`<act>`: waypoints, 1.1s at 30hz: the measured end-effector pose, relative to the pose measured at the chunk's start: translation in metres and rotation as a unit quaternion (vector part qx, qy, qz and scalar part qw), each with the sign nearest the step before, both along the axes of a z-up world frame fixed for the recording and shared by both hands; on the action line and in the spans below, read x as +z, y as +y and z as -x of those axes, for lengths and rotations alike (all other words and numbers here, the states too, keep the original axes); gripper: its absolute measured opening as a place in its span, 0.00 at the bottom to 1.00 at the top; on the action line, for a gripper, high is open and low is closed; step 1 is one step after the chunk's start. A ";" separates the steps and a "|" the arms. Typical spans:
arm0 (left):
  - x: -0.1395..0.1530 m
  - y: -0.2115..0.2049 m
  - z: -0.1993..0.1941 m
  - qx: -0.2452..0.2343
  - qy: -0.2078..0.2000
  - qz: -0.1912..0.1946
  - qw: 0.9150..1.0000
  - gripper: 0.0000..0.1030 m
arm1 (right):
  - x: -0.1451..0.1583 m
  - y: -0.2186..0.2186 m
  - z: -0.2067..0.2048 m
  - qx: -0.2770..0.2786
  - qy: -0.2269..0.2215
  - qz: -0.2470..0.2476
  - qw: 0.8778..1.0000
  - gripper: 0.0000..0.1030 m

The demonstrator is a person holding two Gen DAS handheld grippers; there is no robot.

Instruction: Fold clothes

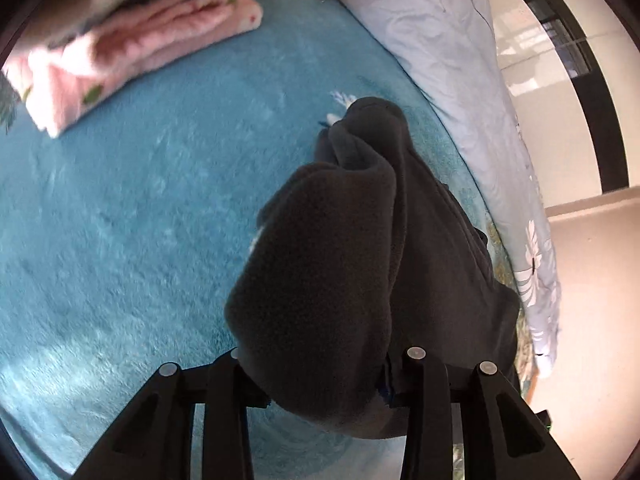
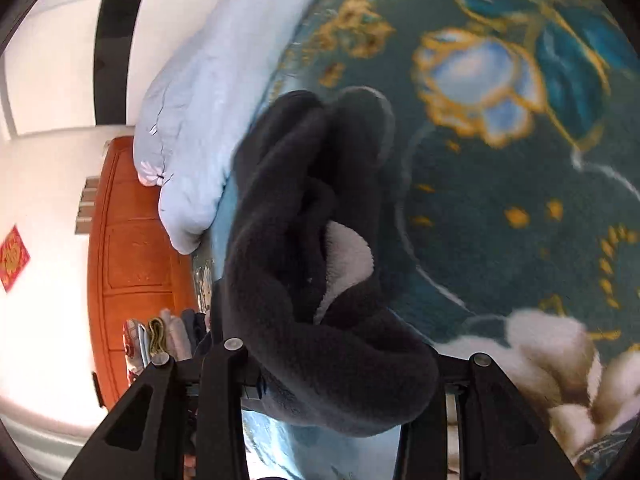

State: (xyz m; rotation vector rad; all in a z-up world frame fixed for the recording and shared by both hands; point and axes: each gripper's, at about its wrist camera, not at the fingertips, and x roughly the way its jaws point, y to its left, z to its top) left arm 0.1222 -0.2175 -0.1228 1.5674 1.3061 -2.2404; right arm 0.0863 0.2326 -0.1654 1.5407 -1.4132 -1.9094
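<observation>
A dark grey fleece garment [image 1: 340, 248] hangs bunched from my left gripper [image 1: 324, 364], which is shut on it, above the teal plush blanket [image 1: 140, 220]. In the right wrist view the same dark fleece garment [image 2: 296, 240], showing a pale lining [image 2: 348, 256], drapes forward from my right gripper [image 2: 340, 360], which is shut on its thick edge. The fleece covers the fingertips in both views. Its far end trails toward the blanket.
A folded pink towel or garment [image 1: 132, 48] lies at the far left on the blanket. A pale blue flowered quilt [image 1: 460, 80] runs along the bed's edge. An orange wooden cabinet [image 2: 128, 240] and several stacked clothes [image 2: 168, 340] stand beside the bed.
</observation>
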 end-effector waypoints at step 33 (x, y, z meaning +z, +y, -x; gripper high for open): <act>0.019 0.045 0.009 -0.135 -0.016 0.187 0.973 0.62 | 0.035 -0.021 0.011 0.193 0.088 -0.284 0.935 0.52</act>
